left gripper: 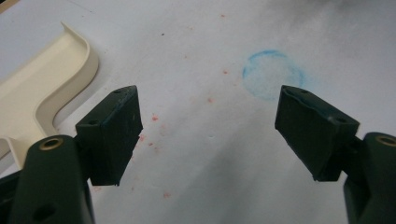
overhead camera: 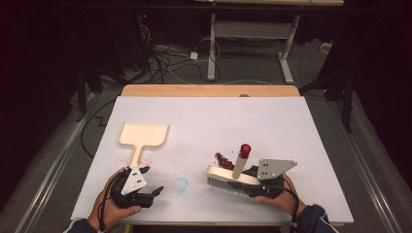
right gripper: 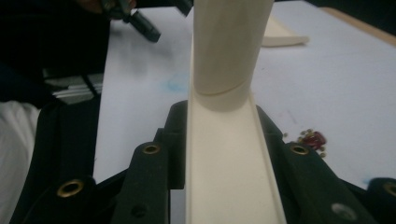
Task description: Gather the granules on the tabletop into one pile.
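A cream dustpan (overhead camera: 143,135) lies at the left of the white table, its handle pointing toward the person; its curved edge (left gripper: 56,84) shows in the left gripper view. My left gripper (overhead camera: 154,193) sits just below the handle end, open and empty, jaws wide apart (left gripper: 208,135). A cream hand brush (overhead camera: 232,175) with a red-tipped upright handle (overhead camera: 245,150) stands on its bristles at the right. My right gripper (overhead camera: 252,180) is shut on the brush body (right gripper: 224,158). A small pile of dark red beads (overhead camera: 224,160) lies just behind the brush.
A faint blue ring mark (overhead camera: 181,185) sits between the two grippers, also seen as the blue ring (left gripper: 273,74). Tiny red specks scatter near the dustpan handle. The table's front edge runs close under both hands. Cables and a desk frame (overhead camera: 248,43) lie on the floor beyond.
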{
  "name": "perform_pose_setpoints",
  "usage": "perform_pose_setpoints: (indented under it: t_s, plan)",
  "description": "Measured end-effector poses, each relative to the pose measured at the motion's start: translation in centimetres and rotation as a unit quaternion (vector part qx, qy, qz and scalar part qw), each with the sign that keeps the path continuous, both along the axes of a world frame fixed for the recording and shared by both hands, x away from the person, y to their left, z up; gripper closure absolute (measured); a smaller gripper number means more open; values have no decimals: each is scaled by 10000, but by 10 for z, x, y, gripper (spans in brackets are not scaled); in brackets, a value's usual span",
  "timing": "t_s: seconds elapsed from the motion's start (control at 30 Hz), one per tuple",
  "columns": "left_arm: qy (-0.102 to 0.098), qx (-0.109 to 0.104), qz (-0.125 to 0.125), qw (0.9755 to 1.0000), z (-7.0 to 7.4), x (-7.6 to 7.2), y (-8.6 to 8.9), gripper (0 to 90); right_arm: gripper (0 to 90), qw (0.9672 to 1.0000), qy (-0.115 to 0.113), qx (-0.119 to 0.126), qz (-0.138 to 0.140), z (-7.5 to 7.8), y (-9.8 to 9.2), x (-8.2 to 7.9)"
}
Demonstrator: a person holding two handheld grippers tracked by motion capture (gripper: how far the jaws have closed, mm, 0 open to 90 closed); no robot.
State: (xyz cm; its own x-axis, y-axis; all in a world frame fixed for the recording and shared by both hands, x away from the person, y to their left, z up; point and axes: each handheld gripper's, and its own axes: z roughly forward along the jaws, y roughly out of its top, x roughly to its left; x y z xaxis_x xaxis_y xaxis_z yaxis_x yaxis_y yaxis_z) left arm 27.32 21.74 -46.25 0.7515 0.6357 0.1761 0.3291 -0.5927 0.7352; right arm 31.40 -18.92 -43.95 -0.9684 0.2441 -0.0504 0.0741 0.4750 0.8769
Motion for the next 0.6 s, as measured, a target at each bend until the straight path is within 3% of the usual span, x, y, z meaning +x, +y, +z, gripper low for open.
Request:
perform_pose_setpoints:
  t_s: [0.13, 0.4, 0.53, 0.6]
  plan:
    - [9, 27, -11, 10000, -1, 0, -1, 219, 675, 9998, 41, -106, 174, -10, 0, 7]
    - [26, 60, -50, 10000, -2, 1, -3, 220, 673, 9999, -49, -72, 77, -14, -2, 32]
    - [39, 54, -63, 10000, -2, 1, -3, 220, 674, 9999, -60, -90, -99, -13, 2, 43]
    - [46, 47, -66, 10000, -2, 1, -3, 220, 676, 9992, -93, -78, -379, -12, 3, 45]
